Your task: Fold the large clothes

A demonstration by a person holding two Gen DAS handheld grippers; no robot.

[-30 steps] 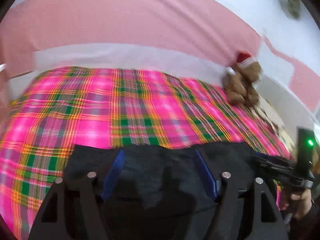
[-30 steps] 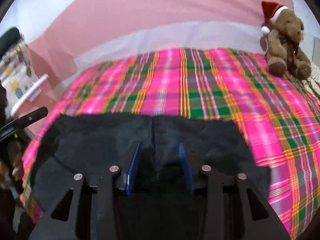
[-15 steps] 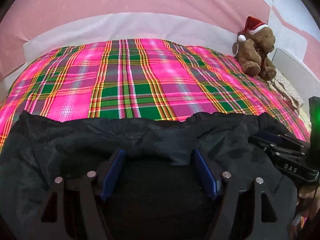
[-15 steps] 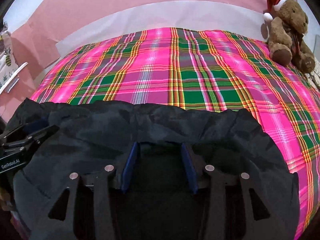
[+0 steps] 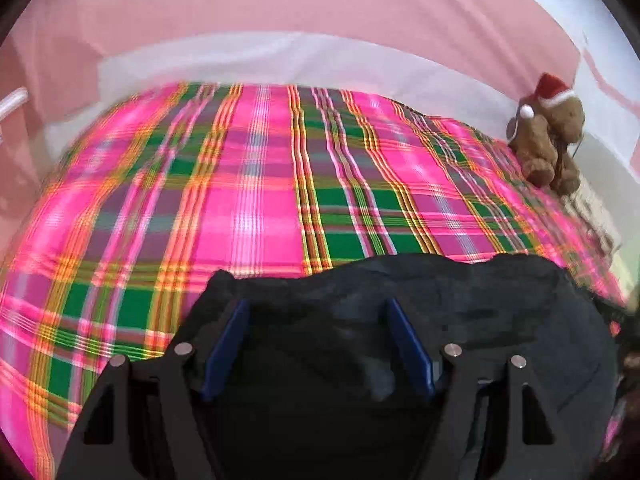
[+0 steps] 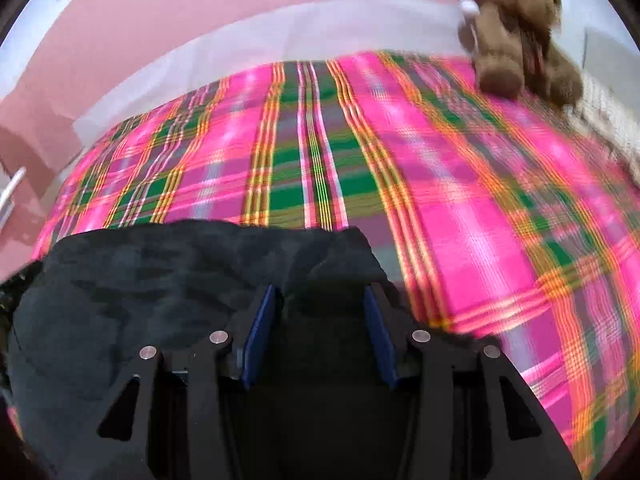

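Note:
A large black garment (image 5: 460, 304) lies bunched on the near part of a bed with a pink and green plaid cover (image 5: 280, 184). My left gripper (image 5: 316, 312) sits over the garment's left end; black cloth fills the wide gap between its blue pads (image 5: 224, 344). My right gripper (image 6: 320, 300) sits over the garment's (image 6: 140, 280) right end, with cloth between its blue pads (image 6: 260, 332) in the same way. Both views are blurred. Whether either gripper pinches the cloth does not show.
A brown teddy bear with a red Santa hat (image 5: 548, 140) sits at the bed's far right corner, also in the right wrist view (image 6: 516, 36). A pink wall (image 5: 320, 4) with a white band runs behind the bed.
The garment looks narrower than half a second ago, each gripper now near one of its ends. Neither gripper shows in the other's view any more. Both views swung and blurred.

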